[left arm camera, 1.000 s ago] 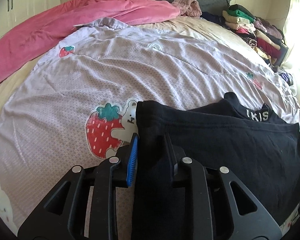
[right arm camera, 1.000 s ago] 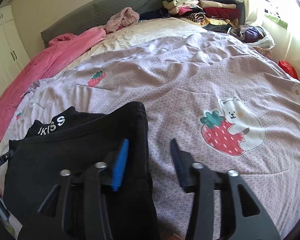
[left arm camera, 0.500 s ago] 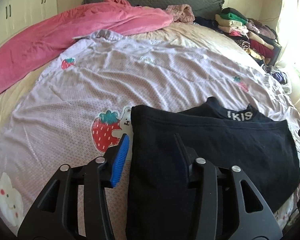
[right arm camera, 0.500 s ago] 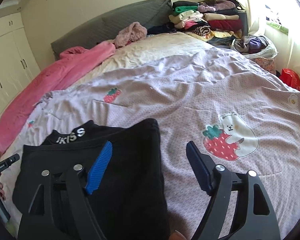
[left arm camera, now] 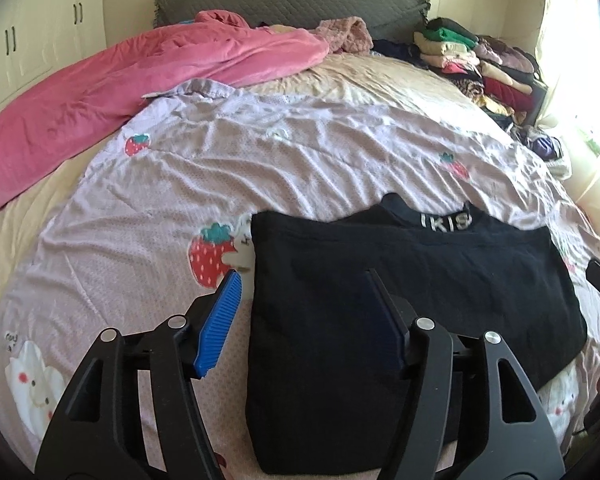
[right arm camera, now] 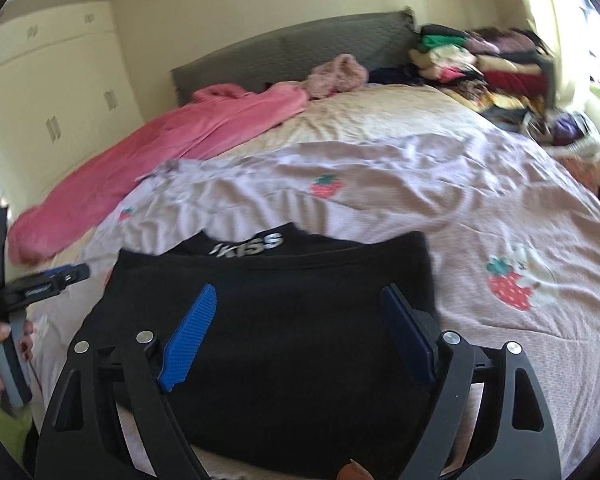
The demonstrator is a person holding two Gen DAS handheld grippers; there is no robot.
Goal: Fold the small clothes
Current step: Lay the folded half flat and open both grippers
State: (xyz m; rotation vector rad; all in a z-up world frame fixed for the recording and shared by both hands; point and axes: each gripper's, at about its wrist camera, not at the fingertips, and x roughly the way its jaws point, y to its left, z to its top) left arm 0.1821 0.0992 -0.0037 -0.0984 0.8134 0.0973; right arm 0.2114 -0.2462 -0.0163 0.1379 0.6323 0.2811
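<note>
Left wrist: left gripper point(left arm camera: 300, 312) jaws wide, empty | right gripper point(right arm camera: 300, 332) likewise | one folded black garment point(left arm camera: 400, 300) near | one pink blanket point(left arm camera: 120, 96) far left

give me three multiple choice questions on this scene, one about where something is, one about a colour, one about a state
1. Where does the pink blanket lie?
A. along the far left of the bed
B. on top of the black garment
C. on the floor by the window

2. What colour is the garment bearing the white letters?
A. green
B. black
C. red

3. How do the left claw and right claw stand?
A. both shut on the garment
B. one shut, one open
C. both open, holding nothing

Answers:
1. A, the blanket runs from the grey headboard down the bed's left side.
2. B, the cloth is black with a white-lettered neckband.
3. C, on each claw the pads stand wide apart with the garment lying flat on the strawberry quilt beyond them.
</note>
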